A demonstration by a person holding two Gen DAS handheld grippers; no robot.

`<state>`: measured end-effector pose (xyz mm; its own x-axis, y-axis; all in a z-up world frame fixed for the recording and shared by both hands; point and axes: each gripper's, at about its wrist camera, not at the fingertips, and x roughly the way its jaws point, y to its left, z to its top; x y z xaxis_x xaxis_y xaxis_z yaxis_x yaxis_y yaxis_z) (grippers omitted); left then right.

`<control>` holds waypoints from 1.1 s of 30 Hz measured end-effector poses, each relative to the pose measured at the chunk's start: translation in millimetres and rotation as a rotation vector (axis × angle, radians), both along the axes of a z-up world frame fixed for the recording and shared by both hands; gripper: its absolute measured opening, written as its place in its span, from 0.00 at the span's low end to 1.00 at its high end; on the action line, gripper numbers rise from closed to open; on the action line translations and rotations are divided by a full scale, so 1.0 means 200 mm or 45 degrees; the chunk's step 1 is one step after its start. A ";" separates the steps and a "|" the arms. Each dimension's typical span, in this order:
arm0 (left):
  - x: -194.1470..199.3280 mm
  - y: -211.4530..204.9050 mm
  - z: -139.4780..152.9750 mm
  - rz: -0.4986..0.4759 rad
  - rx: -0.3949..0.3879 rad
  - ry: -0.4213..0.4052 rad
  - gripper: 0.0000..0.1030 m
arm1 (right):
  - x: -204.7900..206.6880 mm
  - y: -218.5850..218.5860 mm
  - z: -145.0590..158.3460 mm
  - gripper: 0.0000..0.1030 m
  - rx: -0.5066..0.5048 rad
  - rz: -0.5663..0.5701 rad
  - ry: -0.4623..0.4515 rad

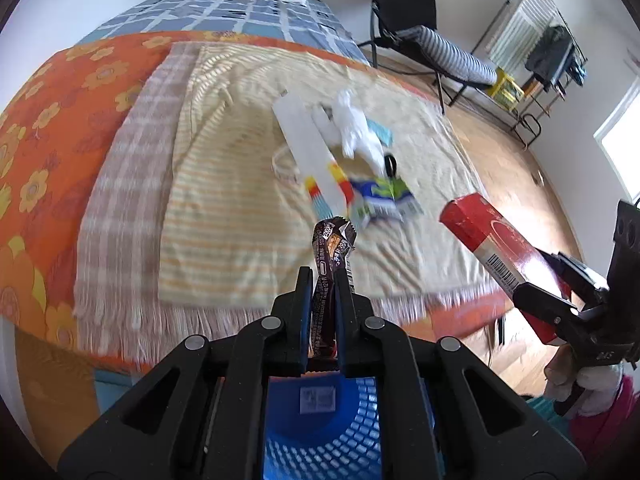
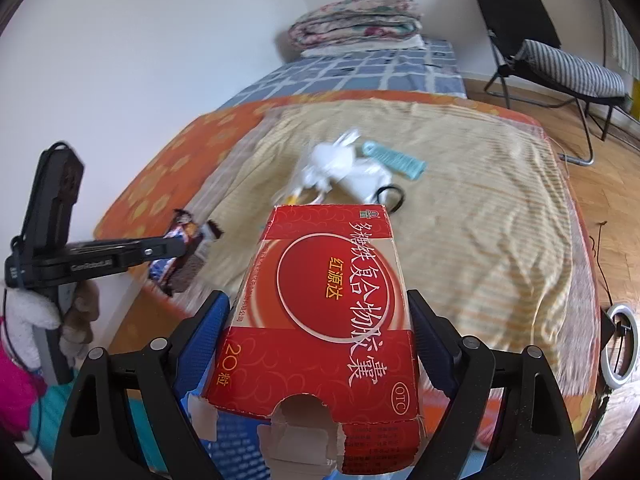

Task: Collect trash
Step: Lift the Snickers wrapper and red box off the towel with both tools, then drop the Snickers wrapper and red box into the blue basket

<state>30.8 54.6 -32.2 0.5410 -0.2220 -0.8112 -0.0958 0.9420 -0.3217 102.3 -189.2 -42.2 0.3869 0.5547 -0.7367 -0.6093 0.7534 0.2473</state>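
1. Right now the left tool (image 1: 322,276) sits at the bottom centre of the left wrist view, its jaws pressed together on a dark brown crinkled snack wrapper (image 1: 332,248) that sticks up between them.
2. Below that tool, at the bottom edge, a blue perforated plastic basket (image 1: 320,432) shows.
3. Meanwhile the right tool (image 2: 320,308) fills the lower part of the right wrist view, its jaws spread wide and pinching a red cardboard medicine box (image 2: 324,312) by its two sides; the box's torn end faces the camera.
4. Further up in the middle of both views, more trash lies on the bed's yellow striped blanket (image 2: 480,220): crumpled white tissue paper (image 2: 336,160), a long white carton with coloured stripes (image 1: 308,140) and a blue-green flattened packet (image 1: 380,196).
5. Beside the tissue lie a light blue plastic comb (image 2: 396,160) and a black hair-tie ring (image 2: 390,196).
6. At upper right stands a black folding chair (image 2: 528,32).
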 end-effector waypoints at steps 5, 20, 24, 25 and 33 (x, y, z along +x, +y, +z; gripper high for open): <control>-0.16 -0.06 -0.07 -0.032 0.026 0.023 0.08 | -0.18 0.02 -0.02 0.84 -0.026 0.068 -0.015; -0.44 -0.14 -0.35 -0.077 0.016 0.168 0.08 | -0.52 0.05 -0.25 0.84 -0.124 0.189 0.087; -0.49 -0.16 -0.42 -0.085 0.022 0.203 0.08 | -0.56 0.05 -0.32 0.84 -0.157 0.201 0.129; -0.50 -0.16 -0.43 -0.088 0.024 0.210 0.08 | -0.57 0.05 -0.34 0.84 -0.167 0.205 0.135; -0.54 -0.21 -0.50 -0.112 0.042 0.259 0.08 | -0.62 0.05 -0.43 0.84 -0.220 0.213 0.173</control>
